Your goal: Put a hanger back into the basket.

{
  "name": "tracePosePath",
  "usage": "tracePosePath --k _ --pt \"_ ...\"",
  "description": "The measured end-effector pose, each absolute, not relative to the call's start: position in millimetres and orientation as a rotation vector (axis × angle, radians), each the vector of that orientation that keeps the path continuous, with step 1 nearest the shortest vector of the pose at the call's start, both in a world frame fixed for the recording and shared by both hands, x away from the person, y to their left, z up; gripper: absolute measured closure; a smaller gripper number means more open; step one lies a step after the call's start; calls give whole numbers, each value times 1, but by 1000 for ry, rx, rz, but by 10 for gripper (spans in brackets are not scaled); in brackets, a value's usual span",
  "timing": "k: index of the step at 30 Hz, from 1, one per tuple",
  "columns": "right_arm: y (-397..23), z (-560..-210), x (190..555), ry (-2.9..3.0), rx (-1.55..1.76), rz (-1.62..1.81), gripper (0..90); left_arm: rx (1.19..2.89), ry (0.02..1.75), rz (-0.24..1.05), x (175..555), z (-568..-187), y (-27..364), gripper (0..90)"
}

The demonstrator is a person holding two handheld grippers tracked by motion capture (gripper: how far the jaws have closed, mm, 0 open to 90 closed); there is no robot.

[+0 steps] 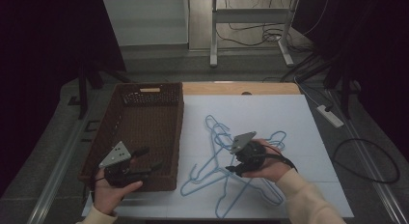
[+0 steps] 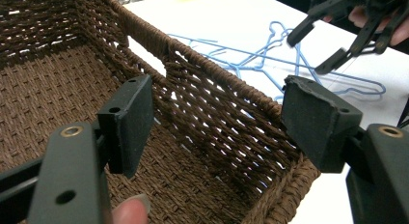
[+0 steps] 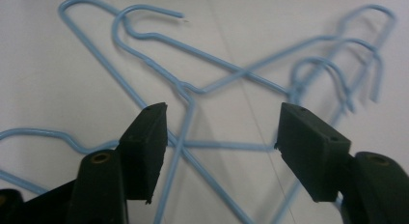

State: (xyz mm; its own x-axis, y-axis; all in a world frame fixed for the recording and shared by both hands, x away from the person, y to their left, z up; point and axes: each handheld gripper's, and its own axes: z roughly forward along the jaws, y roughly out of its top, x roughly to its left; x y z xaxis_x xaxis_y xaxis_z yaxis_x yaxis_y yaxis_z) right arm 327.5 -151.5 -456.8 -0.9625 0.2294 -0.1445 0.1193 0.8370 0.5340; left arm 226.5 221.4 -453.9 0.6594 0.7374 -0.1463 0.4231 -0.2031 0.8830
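Right claw (image 1: pixel 230 172): jaws apart, nothing between the pads, poised over the hangers (image 1: pixel 226 159) at the middle of the bench (image 1: pixel 289 113). Left claw (image 1: pixel 150 161): jaws wide apart, empty, at the near end of the basket (image 1: pixel 159 96), one jaw inside it, the other over its right wall. Hangers: light blue wire, several, overlapping in a loose heap on the white bench top, just right of the basket, hooks pointing various ways. Basket: brown, woven, at bench left.
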Motion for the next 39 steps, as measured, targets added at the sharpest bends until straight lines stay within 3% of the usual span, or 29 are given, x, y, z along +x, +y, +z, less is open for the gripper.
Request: tracePosePath --k 10,22,39 --pt "-100 -467 333 2938 -37 619 387 1836 917 375 227 -454 221 284" --pt "-74 -488 338 2989 -237 443 463 1842 912 370 227 -455 220 284" --pt "-62 -499 342 3033 -423 298 751 1840 904 379 227 -455 219 284"
